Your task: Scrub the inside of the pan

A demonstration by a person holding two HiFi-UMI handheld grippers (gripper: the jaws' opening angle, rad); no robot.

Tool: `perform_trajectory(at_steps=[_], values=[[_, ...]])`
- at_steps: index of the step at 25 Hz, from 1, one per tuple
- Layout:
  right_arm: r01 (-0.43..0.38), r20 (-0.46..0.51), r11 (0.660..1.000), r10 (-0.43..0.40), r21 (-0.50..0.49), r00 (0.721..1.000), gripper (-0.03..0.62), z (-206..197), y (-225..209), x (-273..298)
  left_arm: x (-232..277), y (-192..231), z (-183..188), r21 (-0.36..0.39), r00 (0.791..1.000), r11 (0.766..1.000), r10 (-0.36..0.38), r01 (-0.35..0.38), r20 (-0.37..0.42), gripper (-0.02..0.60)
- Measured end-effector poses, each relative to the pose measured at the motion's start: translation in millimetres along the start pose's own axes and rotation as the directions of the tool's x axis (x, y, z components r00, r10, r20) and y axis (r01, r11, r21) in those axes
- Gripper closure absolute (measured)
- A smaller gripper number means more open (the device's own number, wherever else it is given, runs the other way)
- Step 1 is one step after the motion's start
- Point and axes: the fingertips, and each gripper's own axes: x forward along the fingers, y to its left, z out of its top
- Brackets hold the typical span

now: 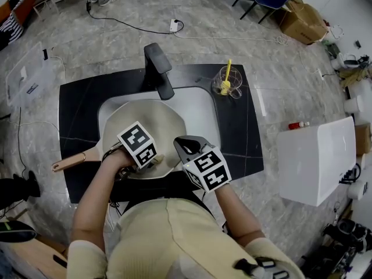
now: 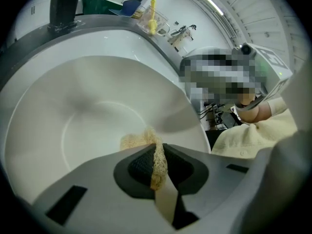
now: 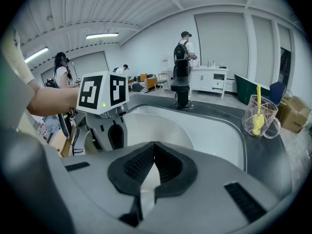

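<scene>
Clamps a pale yellow fibrous scrubbing pad [image 2: 155, 156] between the jaws of the left tongs [image 2: 157, 152], with a tuft poking out past the tips. Sets that tuft against the smooth inner wall of the round cream-coloured pan [image 2: 87, 116], directly below and ahead of the left tongs.

Holds the right tongs [image 3: 152, 161] clenched on nothing, pad tips together, just to the right of the left tongs and above the pan's near rim.

Out to the left of the left tongs: the pan's copper-pink handle [image 1: 72, 161], reaching over the black stone worktop [image 1: 78, 115]. Under and beyond both tongs: the white sink basin [image 1: 200, 106] set into that worktop, with the pan lying across its near left part.

Farther ahead, at the basin's far edge: an upright black tap [image 1: 158, 70]. To its right, well beyond the right tongs: a clear glass mug [image 1: 228, 81] with a yellow brush [image 1: 228, 67] standing in it.

Well off to the right of the right tongs: a white box-shaped unit [image 1: 317, 158]. Farthest out: grey marbled floor [image 1: 116, 39] with a white power strip [image 1: 174, 24] and its cable.
</scene>
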Motion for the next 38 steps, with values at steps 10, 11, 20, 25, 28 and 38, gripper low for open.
perform_trajectory(at_steps=[10,11,20,25,28,38], values=[[0.017,0.012,1.0,-0.018,0.005,1.0,0.58,2.7,-1.0,-6.2,-23.1,-24.5,-2.5,-0.001,0.985,0.994,-0.109,0.11,0.133,0.532],[0.019,0.013,1.0,-0.019,0.005,1.0,0.58,3.0,-1.2,-6.8,-26.2,-24.6,-3.8,-0.008,0.982,0.993,-0.112,0.115,0.152,0.532],[0.021,0.027,1.0,-0.021,0.003,0.999,0.58,8.8,2.3,-9.3,-83.4,-52.8,19.0,0.028,0.891,0.982,-0.182,0.187,0.415,0.532],[0.034,0.049,0.999,-0.035,0.008,0.998,0.58,13.9,-0.3,-12.6,-108.3,-69.3,22.0,0.051,0.819,0.972,-0.221,0.229,0.53,0.532],[0.042,0.064,0.999,-0.043,0.018,0.997,0.58,17.3,-2.3,-15.3,-122.6,-70.5,22.9,0.045,0.772,0.974,-0.205,0.224,0.601,0.532],[0.03,0.144,0.999,-0.034,0.033,0.989,0.58,35.1,0.5,-24.0,-170.0,-62.6,20.9,0.002,0.553,0.989,-0.083,0.146,0.829,0.532]])
